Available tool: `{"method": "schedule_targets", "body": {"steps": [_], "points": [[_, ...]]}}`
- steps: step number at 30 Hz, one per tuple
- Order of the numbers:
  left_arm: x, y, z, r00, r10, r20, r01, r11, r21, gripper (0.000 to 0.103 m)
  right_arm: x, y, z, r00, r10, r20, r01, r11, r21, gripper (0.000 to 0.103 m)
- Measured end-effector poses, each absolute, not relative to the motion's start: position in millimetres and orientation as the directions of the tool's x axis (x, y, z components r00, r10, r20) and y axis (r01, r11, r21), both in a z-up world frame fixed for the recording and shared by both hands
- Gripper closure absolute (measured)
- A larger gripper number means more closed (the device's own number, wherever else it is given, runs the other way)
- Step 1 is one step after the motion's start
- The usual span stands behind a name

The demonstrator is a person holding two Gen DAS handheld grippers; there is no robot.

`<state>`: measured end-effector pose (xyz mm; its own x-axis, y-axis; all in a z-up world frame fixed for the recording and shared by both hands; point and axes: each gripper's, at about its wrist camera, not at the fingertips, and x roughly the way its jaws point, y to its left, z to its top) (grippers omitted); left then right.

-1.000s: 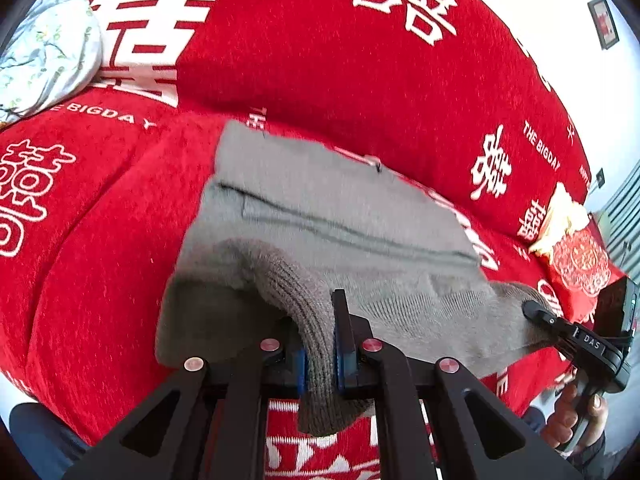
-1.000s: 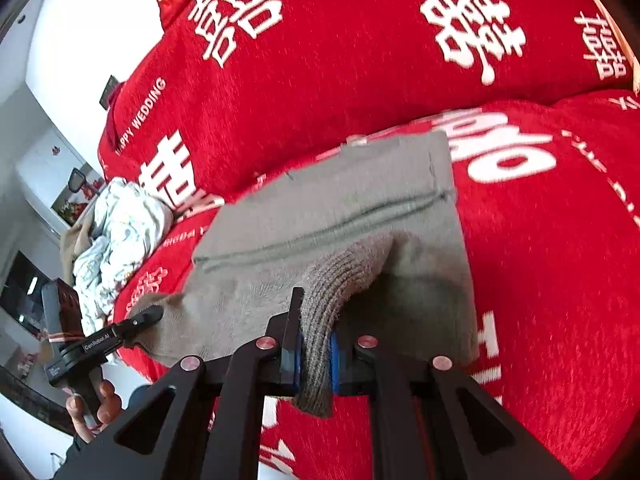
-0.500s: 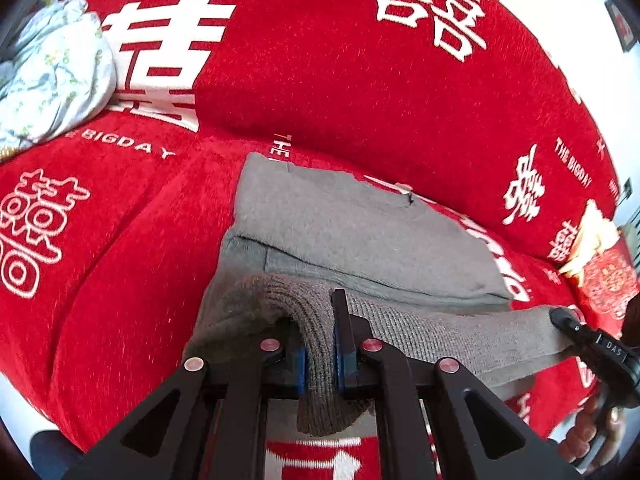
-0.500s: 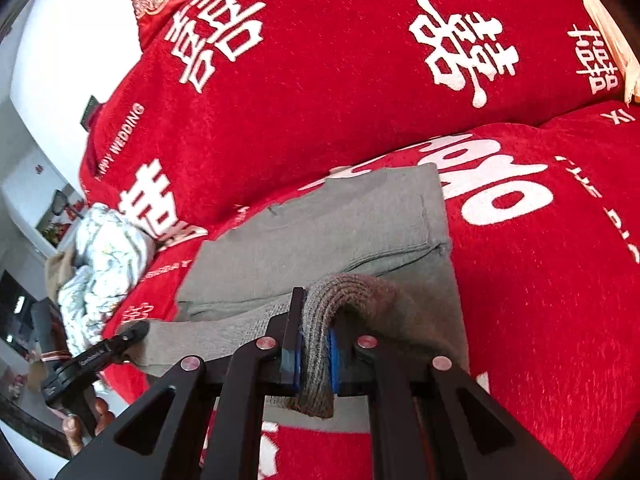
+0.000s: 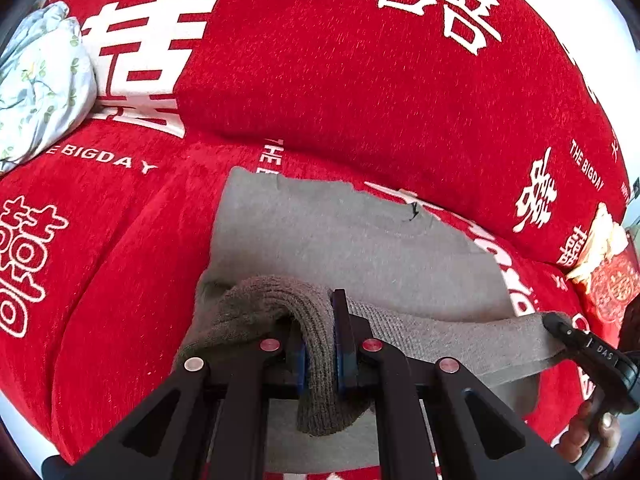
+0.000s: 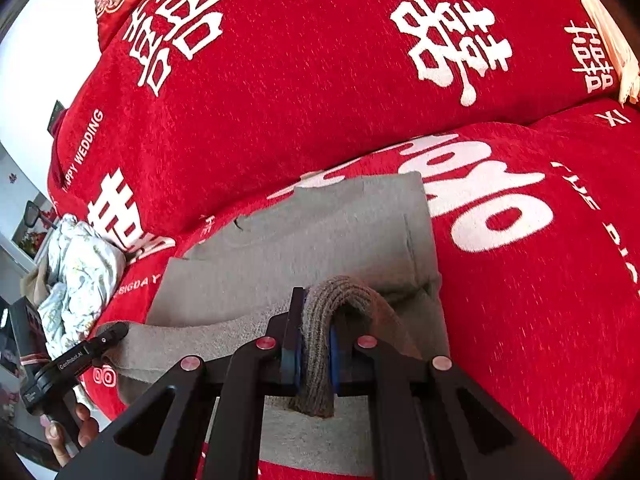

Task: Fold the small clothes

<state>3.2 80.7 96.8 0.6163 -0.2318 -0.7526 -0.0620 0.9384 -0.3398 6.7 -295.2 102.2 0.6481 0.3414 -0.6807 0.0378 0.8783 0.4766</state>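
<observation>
I see a soft grey knitted sweater lying in the middle of the frame on a big red sofa cover with white letters. My left claw, at the bottom middle of the left view, is closed tight on the ribbed hem of the grey sweater, and the thick knit bunches up between its blue pads. My right claw, at the bottom middle of the right view, is closed tight on the same ribbed hem further along. The hem runs across between the two claws, lifted above the flat part of the sweater. In the left view I can see the other claw at the lower right edge, with a hand holding its handle. In the right view the other claw shows at the lower left, also with a hand below it. A crumpled white cloth with little green leaves sits at the upper left of the left view. A red and gold patterned cushion sits at the right edge.
</observation>
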Motion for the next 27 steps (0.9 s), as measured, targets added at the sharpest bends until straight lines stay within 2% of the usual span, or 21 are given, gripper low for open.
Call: {"method": "schedule_targets", "body": {"steps": [14, 27], "points": [[37, 80, 111, 0.619, -0.213, -0.756, -0.066, 0.945, -0.32, 0.092, 42, -289, 121, 0.658, 0.309, -0.687, 0.028, 0.901, 0.432, 0.092], [72, 69, 104, 0.592, -0.183, -0.785, -0.06, 0.961, -0.27, 0.092, 76, -290, 109, 0.635, 0.279, -0.721, 0.075, 0.906, 0.417, 0.092]]}}
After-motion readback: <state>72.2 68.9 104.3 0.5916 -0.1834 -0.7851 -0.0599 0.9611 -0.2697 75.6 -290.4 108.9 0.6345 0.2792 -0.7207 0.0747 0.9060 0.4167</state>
